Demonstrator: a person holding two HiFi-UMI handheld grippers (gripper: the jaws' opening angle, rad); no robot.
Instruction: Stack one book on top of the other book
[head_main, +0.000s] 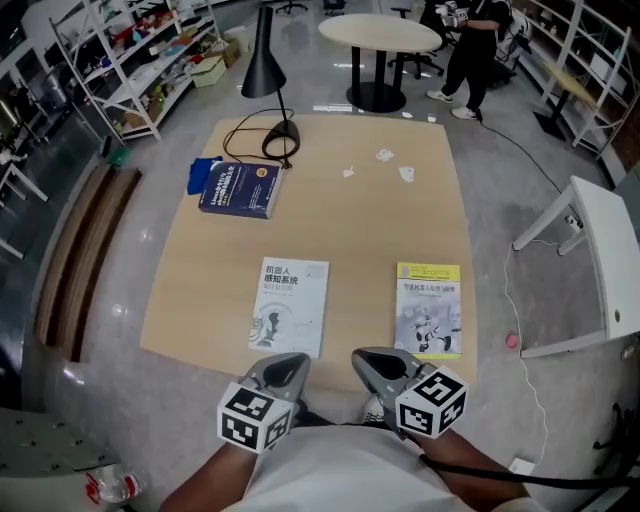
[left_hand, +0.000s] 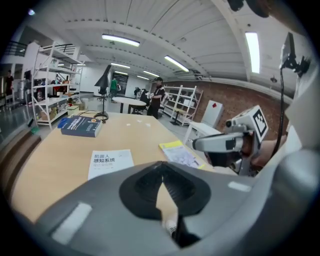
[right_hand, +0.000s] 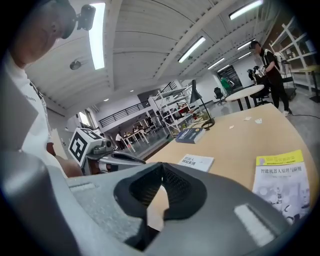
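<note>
Both tongs together and empty, at the lower centre of the head view. White book (head_main: 290, 305) lies flat on the worktop (head_main: 350, 220), just above the left tongs (head_main: 283, 366). Yellow book (head_main: 428, 308) is above and right of the right tongs (head_main: 374, 364). Books apart, long axes up-frame. Each hand is nearer its own book; not yet stacked.

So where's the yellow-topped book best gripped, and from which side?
The yellow-topped book lies flat, cover up, close to the near edge of the table. Probably pinch its near edge, coming in low from the person's side with the right gripper, whose shut jaws must open first.
</note>
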